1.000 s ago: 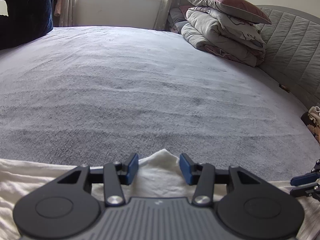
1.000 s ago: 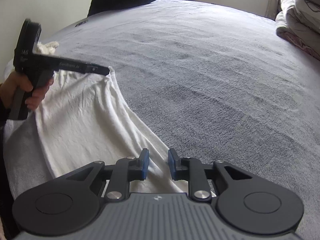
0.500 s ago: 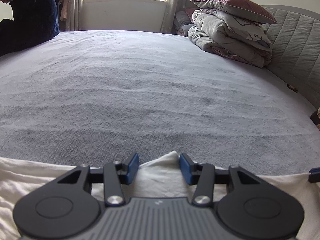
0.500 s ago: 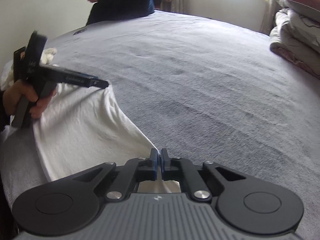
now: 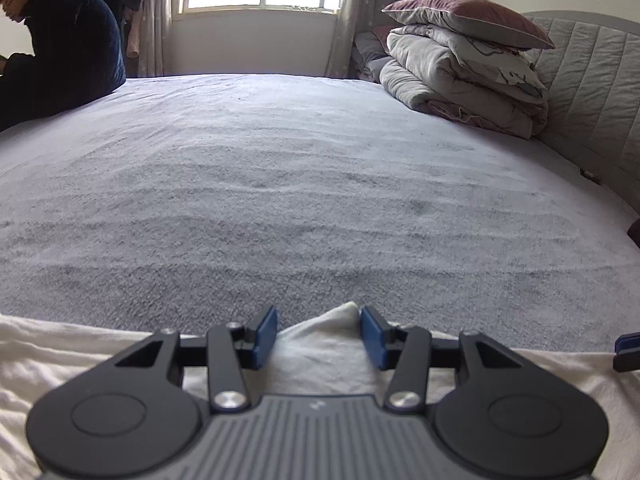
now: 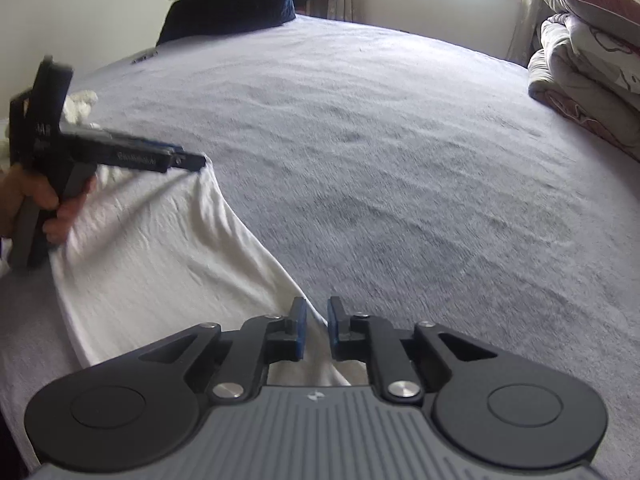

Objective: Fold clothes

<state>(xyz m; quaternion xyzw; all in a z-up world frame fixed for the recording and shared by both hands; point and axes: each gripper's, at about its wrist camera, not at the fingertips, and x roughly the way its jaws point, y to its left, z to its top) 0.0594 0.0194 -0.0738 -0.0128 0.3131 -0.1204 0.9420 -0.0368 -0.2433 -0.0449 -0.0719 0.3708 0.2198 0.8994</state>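
A white garment (image 6: 160, 256) lies spread along the near edge of the grey bed (image 6: 400, 160). My left gripper (image 5: 320, 334) is open, its blue pads (image 5: 266, 336) wide apart with a raised peak of the white garment (image 5: 336, 328) between them. In the right wrist view a hand holds the left gripper (image 6: 198, 162) level, and creases in the cloth run out from its tip. My right gripper (image 6: 317, 330) stands narrowly open over the garment's right edge, which runs through the gap. Its blue tip (image 5: 628, 350) shows at the right border of the left wrist view.
A person in dark clothes (image 5: 60, 52) sits on the bed's far left corner. Folded quilts and a pillow (image 5: 464, 64) are stacked at the far right by the padded headboard (image 5: 592, 92). Another white cloth (image 6: 80, 104) lies bunched at the left edge.
My right gripper shut on the garment's edge half a second ago and now shows a narrow gap again. The left gripper's jaws stayed wide; both views have tilted up slightly.
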